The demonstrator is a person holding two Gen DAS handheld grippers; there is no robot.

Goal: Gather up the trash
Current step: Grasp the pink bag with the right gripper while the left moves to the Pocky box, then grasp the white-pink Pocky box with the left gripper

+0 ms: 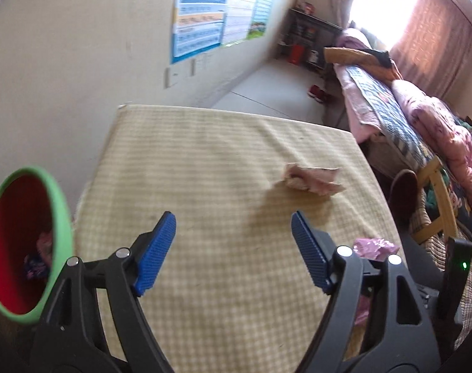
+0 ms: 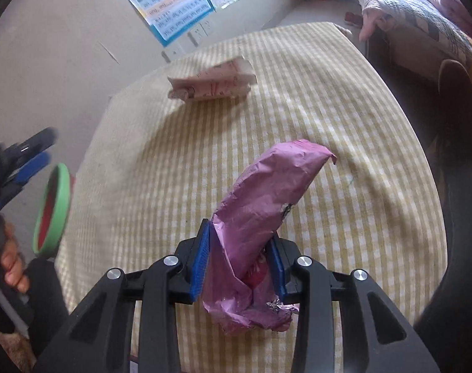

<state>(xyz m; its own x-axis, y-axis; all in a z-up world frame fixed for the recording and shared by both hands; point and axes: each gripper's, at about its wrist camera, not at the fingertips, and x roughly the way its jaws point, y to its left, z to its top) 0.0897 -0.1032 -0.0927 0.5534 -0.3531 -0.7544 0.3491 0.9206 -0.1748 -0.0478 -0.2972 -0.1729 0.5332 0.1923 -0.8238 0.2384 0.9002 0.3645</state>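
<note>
Right gripper (image 2: 240,262) jaws pinching purple wrapper (image 2: 267,217) low in right wrist view, grip only near crumpled bottom end, long top flopping free toward center. Could slide out or snag on green-rimmed bin (image 2: 51,209) at left edge, thin foil, shallow bite. Left gripper (image 1: 233,251) jaws spread wide, nothing between, above checked table (image 1: 205,155). Pink-white wrapper (image 1: 310,178) lying right of center in left wrist view, light and flat, likely to skid if pushed rather than pinched. Bin mouth tilted at far left, some trash already inside, easy miss on drop.

crumpled purple wrapper (image 2: 267,205) upright, clamped
</note>
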